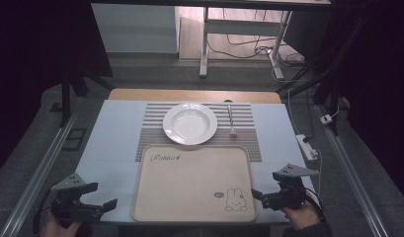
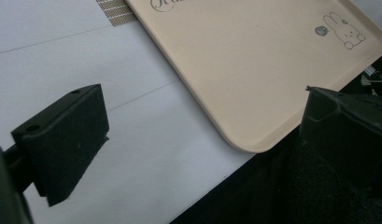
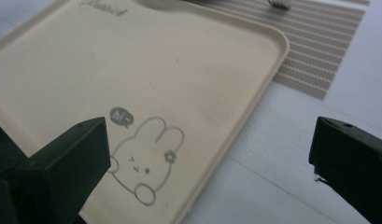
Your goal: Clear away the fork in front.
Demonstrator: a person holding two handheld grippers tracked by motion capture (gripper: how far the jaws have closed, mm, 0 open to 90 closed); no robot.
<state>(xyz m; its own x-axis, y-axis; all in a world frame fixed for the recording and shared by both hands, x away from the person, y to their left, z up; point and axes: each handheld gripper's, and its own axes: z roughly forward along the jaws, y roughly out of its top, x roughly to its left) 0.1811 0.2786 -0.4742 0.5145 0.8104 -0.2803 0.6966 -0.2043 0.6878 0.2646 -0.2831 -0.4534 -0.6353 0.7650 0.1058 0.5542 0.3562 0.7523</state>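
Two grippers wait at the near edge of the worktop, one at each side of the beige tray. Both the left gripper and the right gripper have their jaws wide apart, holding nothing. Behind the tray, a white plate sits on a striped mat, with probably a fork beside it.

A white deep plate sits on a striped placemat at the far side of the table. A metal fork lies just beside the plate, also on the placemat.
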